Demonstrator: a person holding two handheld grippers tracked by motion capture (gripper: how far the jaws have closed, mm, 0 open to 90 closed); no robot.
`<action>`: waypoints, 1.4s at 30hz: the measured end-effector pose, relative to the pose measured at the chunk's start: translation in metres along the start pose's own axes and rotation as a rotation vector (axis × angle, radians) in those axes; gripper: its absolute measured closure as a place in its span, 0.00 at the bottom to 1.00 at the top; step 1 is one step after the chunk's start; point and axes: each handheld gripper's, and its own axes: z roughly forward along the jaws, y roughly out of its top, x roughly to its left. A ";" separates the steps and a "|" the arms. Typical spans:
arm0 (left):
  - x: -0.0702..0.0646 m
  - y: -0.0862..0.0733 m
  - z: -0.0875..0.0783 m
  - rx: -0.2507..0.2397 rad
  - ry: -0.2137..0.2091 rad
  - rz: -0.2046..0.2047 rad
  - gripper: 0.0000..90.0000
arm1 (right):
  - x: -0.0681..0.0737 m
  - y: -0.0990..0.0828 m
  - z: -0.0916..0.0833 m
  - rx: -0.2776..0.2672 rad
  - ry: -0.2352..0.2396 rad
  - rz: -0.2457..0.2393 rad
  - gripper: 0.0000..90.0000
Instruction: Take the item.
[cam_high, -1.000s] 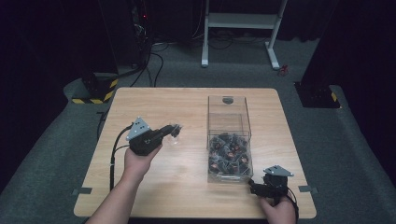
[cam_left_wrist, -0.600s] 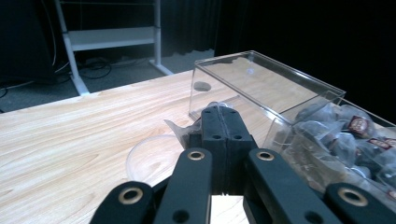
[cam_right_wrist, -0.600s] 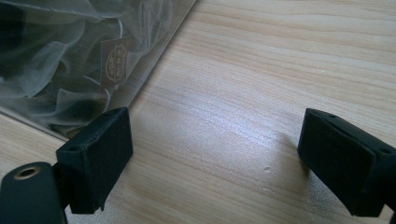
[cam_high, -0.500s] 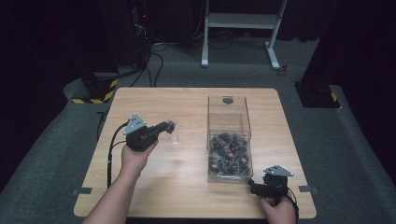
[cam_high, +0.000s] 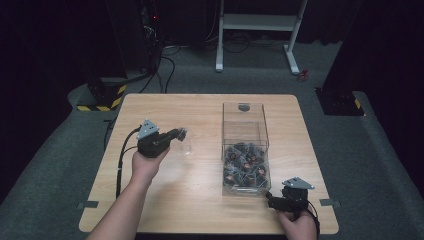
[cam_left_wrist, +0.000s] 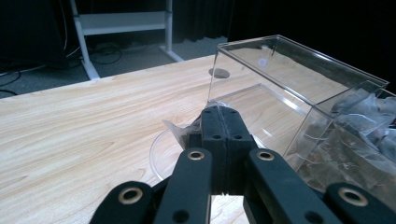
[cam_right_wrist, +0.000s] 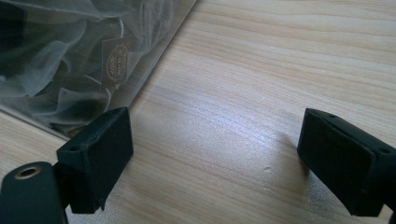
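The left gripper (cam_high: 181, 134) was clamped on a clear sachet (cam_left_wrist: 186, 132) above a small clear dish (cam_high: 186, 148) left of the table (cam_high: 200, 210) centre. The right gripper (cam_right_wrist: 212, 154) rested with jaws wide and empty near the table's front right corner, just beside the clear box (cam_high: 245, 150) of sachets.

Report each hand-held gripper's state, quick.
Left hand-held gripper: shut on a clear packet, above a clear dish.
Right hand-held gripper: open, holding nothing, beside the clear box.
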 end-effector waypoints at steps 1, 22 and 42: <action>0.001 -0.001 0.002 0.004 0.001 0.000 1.00 | 0.000 0.000 0.000 0.000 0.000 0.001 0.11; 0.006 -0.009 0.021 0.075 0.037 -0.010 0.98 | 0.000 0.000 0.000 0.000 0.003 0.001 0.11; 0.007 -0.007 0.013 0.091 0.049 -0.021 0.48 | 0.000 0.000 -0.001 0.001 0.004 -0.001 0.12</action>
